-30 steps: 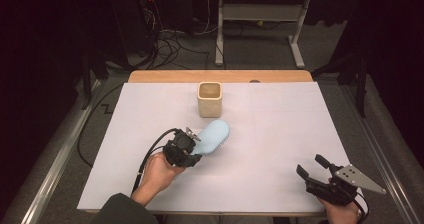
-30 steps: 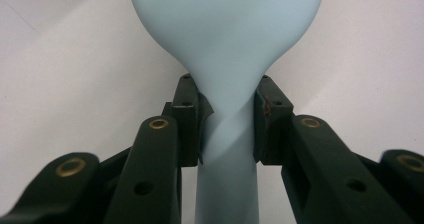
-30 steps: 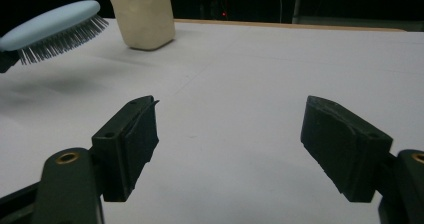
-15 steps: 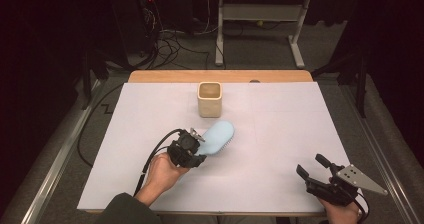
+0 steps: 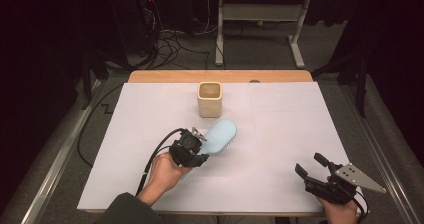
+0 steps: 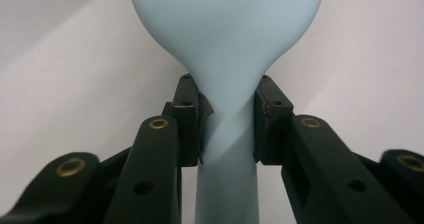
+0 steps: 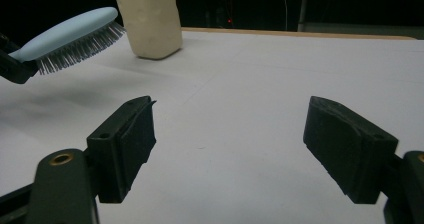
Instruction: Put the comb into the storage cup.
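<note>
Your right gripper (image 5: pixel 314 168) rests at the near right of the table (image 5: pixel 300 119), jaws spread wide on nothing. Your left gripper (image 5: pixel 197 145) pinches the light blue hairbrush (image 5: pixel 220 136) by its handle neck, lifted off the surface. The brush's long axis runs up-right toward the cream cup (image 5: pixel 209 99), head near it, bristles down.

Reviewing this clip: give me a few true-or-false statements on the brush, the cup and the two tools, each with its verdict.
1. The left tool is clamped on the neck of the blue brush. True.
2. The brush lies flat on the table. False: the right gripper view shows it lifted, bristles facing down.
3. The right tool holds the cream cup. False: its jaws stand open with nothing between them, apart from the cup.
4. The cup stands upright. True.
5. The brush head is inside the cup. False: it is beside the cup, outside it.
</note>
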A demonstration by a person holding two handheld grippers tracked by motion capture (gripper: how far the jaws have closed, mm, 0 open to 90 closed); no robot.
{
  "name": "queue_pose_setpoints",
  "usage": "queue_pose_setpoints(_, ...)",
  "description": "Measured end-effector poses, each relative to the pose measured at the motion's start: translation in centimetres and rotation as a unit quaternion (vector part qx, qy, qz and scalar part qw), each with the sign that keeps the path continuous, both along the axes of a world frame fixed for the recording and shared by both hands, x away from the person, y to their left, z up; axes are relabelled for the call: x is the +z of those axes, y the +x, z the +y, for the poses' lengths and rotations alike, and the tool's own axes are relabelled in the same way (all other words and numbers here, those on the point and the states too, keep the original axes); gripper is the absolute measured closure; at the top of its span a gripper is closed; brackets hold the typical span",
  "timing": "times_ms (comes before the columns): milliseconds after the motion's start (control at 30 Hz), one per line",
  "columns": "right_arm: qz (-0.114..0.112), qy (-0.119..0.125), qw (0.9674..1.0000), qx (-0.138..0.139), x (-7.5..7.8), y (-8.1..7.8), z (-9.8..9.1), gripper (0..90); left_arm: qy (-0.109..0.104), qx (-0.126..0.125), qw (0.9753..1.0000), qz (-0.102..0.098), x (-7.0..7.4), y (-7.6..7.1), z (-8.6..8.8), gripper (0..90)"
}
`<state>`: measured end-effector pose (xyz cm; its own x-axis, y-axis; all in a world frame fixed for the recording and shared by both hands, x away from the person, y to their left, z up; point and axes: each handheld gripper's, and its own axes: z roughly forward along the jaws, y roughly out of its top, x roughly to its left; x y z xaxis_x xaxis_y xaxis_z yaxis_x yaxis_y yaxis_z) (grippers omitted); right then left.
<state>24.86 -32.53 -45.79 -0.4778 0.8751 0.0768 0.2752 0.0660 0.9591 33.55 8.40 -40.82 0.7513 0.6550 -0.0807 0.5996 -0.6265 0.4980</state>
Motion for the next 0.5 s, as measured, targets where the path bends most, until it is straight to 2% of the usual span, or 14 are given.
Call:
queue_pose_setpoints(167,-0.004,0.009,0.9999,-0.004,0.08,-0.07,-0.08,21.0,-0.001,-0.004,1.0,0.0,-0.04,0.02,-0.32,69.1)
queue_pose_setpoints(500,0.0,-0.001,1.0,0.004,-0.07,-0.18,0.34,20.9,-0.007,-0.012,0.9999,-0.001,-0.1,0.17,-0.79,69.2)
